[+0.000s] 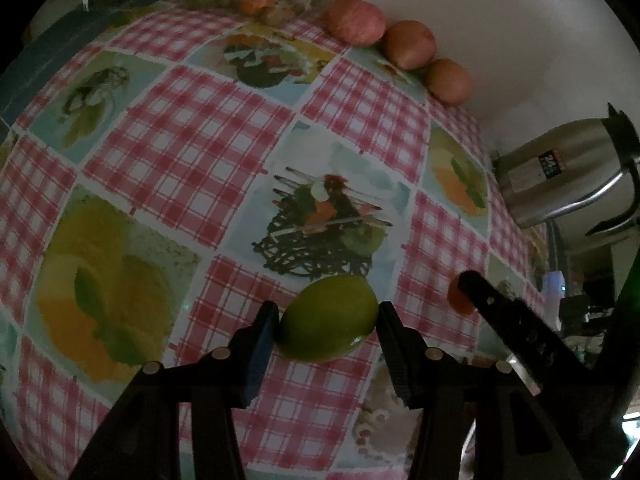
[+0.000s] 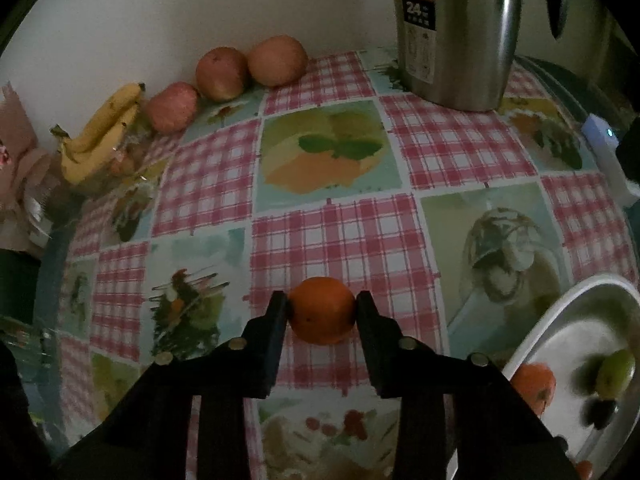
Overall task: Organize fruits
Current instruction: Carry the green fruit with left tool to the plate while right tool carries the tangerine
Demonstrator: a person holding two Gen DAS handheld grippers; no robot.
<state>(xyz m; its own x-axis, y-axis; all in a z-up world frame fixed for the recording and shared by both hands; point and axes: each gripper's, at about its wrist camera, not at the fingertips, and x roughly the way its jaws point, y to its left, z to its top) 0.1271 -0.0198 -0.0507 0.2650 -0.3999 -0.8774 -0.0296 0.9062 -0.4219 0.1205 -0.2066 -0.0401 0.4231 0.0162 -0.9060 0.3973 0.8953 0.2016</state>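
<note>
Green and rounded, a fruit (image 1: 329, 317) is being held between the two fingers of the left gripper (image 1: 329, 320), whose pads are pressing on both of its sides above the checked tablecloth of the surface (image 1: 200, 160). An orange fruit (image 2: 322, 310) is being clamped in the same way by the right gripper (image 2: 322, 312), its jaws drawn in narrowly so that both pads are touching the peel; whether either fruit is being lifted clear of the cloth cannot be told.

A metal bowl (image 2: 532, 344) is being seen just to the right of the right gripper; one orange fruit (image 2: 534, 386) and one green fruit (image 2: 616, 368) are lying in it, with something dark beside them that cannot be made out. A glass bowl (image 2: 120, 160) is standing well apart at the far left near the wall, with bananas (image 2: 100, 132) being carried on top of it. Three reddish apples (image 2: 222, 74) are being kept in a row along the wall, and a steel jug (image 2: 460, 32) is standing at the far right.
</note>
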